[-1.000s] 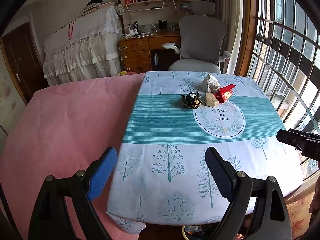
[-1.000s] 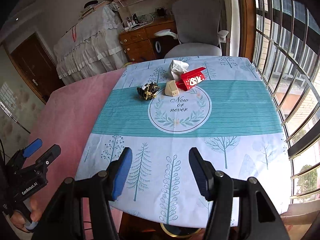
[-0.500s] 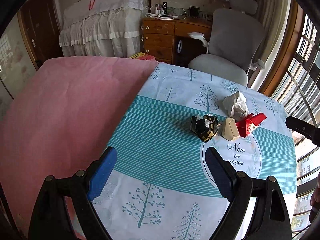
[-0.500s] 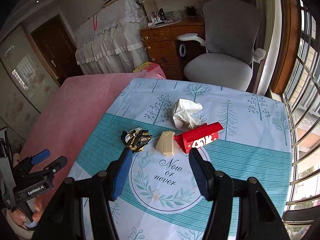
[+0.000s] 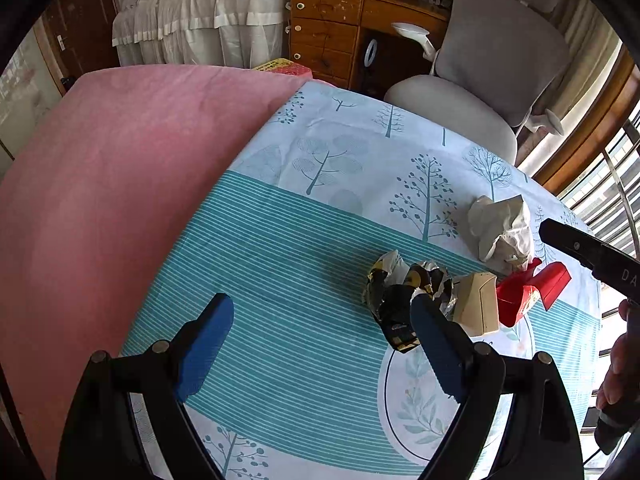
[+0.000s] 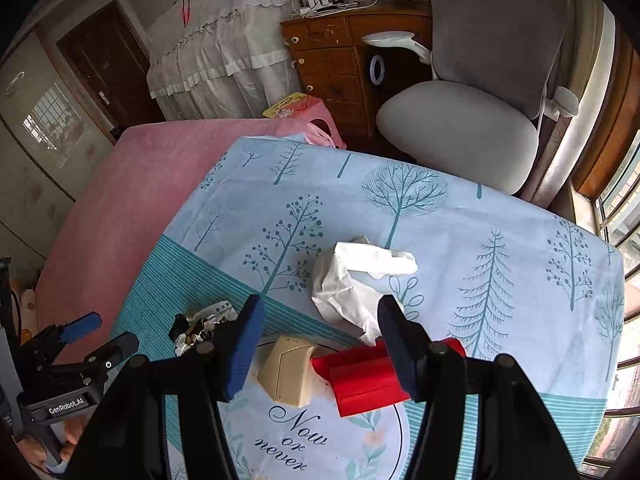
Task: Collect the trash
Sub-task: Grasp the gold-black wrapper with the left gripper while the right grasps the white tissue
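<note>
Several pieces of trash lie together on the tree-print tablecloth (image 5: 304,240): a crumpled black-and-gold wrapper (image 5: 394,292) (image 6: 200,326), a small beige carton (image 5: 478,306) (image 6: 290,372), a red box (image 5: 532,290) (image 6: 364,376) and a crumpled white tissue (image 5: 502,232) (image 6: 356,280). My left gripper (image 5: 320,344) is open and empty, its right finger just in front of the wrapper. My right gripper (image 6: 320,340) is open and empty, low over the carton and red box, with the tissue just beyond its tips.
A pink cloth (image 5: 100,184) covers the table's left part. A grey office chair (image 6: 460,120) and a wooden desk (image 6: 332,48) stand beyond the far edge. Barred windows (image 5: 616,184) run along the right. A pink stool (image 6: 296,108) stands by the far corner.
Both grippers have moved forward across the table toward the trash pile, which now sits right at their fingertips. Both stay open. The trash has not moved.
</note>
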A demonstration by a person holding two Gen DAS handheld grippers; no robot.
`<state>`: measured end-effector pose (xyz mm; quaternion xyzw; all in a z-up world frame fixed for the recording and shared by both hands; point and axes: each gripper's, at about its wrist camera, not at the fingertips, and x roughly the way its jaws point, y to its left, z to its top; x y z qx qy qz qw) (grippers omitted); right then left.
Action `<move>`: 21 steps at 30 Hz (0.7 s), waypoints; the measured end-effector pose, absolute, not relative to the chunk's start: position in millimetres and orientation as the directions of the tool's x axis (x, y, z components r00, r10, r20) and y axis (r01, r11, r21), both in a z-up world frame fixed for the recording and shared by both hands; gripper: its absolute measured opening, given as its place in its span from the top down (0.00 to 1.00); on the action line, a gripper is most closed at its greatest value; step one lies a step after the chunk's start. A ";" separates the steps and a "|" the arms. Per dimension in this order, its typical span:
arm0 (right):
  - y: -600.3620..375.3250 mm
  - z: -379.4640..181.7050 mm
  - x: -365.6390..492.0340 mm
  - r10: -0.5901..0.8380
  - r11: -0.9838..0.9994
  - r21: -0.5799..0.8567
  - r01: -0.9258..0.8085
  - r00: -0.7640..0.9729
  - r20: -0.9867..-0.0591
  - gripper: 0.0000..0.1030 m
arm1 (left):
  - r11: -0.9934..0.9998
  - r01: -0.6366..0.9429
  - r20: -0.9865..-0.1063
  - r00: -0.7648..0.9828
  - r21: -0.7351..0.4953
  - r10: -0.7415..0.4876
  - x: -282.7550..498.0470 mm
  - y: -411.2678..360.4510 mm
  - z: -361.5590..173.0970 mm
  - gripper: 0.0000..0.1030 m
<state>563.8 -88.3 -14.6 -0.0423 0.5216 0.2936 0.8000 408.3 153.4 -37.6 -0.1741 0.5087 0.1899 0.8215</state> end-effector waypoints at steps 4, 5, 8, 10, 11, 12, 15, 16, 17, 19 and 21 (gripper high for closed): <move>-83.9 -31.0 575.4 0.432 0.819 0.264 -0.510 0.244 -0.868 0.43 | 0.869 -0.477 -0.912 0.402 -0.132 0.081 428.7 142.8 -54.4 0.14; -82.3 -34.2 578.9 0.432 0.819 0.269 -0.507 0.237 -0.870 0.43 | 0.870 -0.474 -0.916 0.395 -0.135 0.073 434.6 140.1 -59.2 0.14; -77.6 -43.1 586.5 0.436 0.816 0.287 -0.502 0.209 -0.876 0.43 | 0.877 -0.459 -0.928 0.371 -0.139 0.047 447.6 131.6 -72.4 0.14; -74.7 -48.8 589.0 0.434 0.813 0.289 -0.505 0.196 -0.879 0.44 | 0.884 -0.445 -0.934 0.355 -0.143 0.028 453.5 127.1 -79.4 0.14; -72.8 -51.7 589.8 0.432 0.812 0.289 -0.508 0.190 -0.881 0.49 | 0.887 -0.439 -0.937 0.349 -0.141 0.023 456.9 124.5 -82.8 0.14; -71.4 -54.8 590.4 0.430 0.810 0.289 -0.509 0.181 -0.885 0.58 | 0.891 -0.432 -0.939 0.343 -0.140 0.018 459.5 122.5 -85.9 0.17; -69.5 -63.3 592.2 0.443 0.804 0.315 -0.505 0.154 -0.883 0.68 | 0.892 -0.421 -0.946 0.324 -0.165 -0.022 466.3 119.2 -95.1 0.30; -69.3 -63.7 591.7 0.450 0.801 0.320 -0.505 0.155 -0.880 0.69 | 0.890 -0.425 -0.949 0.314 -0.167 -0.028 467.9 118.5 -98.3 0.33; -68.8 -63.2 591.0 0.455 0.797 0.323 -0.510 0.156 -0.877 0.72 | 0.887 -0.428 -0.948 0.316 -0.176 -0.035 468.1 118.1 -100.1 0.33; -67.4 -61.6 588.9 0.459 0.791 0.320 -0.522 0.159 -0.874 0.76 | 0.876 -0.437 -0.944 0.325 -0.203 -0.057 466.4 119.1 -102.0 0.38; -65.5 -59.7 585.9 0.457 0.783 0.305 -0.542 0.167 -0.874 0.78 | 0.868 -0.447 -0.941 0.331 -0.218 -0.067 464.2 120.3 -103.4 0.45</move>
